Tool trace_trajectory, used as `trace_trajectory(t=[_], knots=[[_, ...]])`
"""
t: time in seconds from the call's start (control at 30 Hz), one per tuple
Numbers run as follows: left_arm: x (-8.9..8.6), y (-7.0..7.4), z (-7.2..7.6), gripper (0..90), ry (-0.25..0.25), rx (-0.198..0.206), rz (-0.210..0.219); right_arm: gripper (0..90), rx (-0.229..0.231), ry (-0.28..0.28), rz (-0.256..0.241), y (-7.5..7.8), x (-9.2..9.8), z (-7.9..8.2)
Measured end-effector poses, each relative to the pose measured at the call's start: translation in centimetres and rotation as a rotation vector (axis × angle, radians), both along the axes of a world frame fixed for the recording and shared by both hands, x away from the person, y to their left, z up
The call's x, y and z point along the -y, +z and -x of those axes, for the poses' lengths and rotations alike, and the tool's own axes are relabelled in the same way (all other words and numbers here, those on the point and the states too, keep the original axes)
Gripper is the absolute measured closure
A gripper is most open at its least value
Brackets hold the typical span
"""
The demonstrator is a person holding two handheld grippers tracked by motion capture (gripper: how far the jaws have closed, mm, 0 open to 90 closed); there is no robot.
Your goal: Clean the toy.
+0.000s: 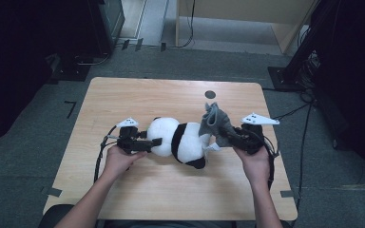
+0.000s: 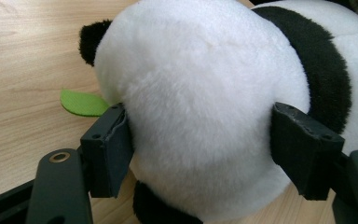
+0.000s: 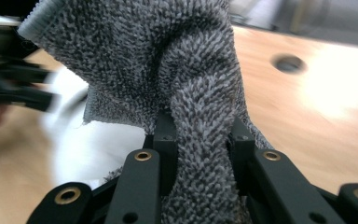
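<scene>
Your left gripper (image 2: 200,154) clamps the panda (image 1: 180,140); your right gripper (image 3: 200,154) pinches the grey cloth (image 3: 168,60). You're probably wiping it: next, drag the cloth left across its body.

No text, label, brand, number or sign can be read anywhere in these pictures. The plush panda (image 1: 180,140), the grey cloth (image 1: 214,121) and the wooden table (image 1: 138,95) carry no legible writing.
</scene>
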State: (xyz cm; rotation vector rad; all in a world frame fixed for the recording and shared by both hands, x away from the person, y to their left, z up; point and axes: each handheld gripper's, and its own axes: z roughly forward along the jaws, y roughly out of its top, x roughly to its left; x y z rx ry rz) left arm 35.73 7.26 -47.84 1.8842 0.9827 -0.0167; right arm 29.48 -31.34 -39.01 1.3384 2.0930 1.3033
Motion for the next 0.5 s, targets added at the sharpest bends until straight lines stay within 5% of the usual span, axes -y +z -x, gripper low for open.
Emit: trace_trajectory(t=[0.23, 0.33, 0.5], knots=[[-0.1, 0.3, 0.7, 26.3, -0.001, -0.001, -0.031, 72.7, -0.006, 0.167, 0.044, 0.7, -6.0, 0.1], [-0.2, 0.2, 0.7, 26.3, 0.002, -0.005, -0.026, 73.1, -0.027, 0.19, 0.093, -0.5, -7.5, -0.6], [-0.2, 0.6, -0.3, 25.4, -0.023, -0.021, -0.006, 74.1, -0.029, 0.175, 0.087, -1.1, -7.1, -1.5]])
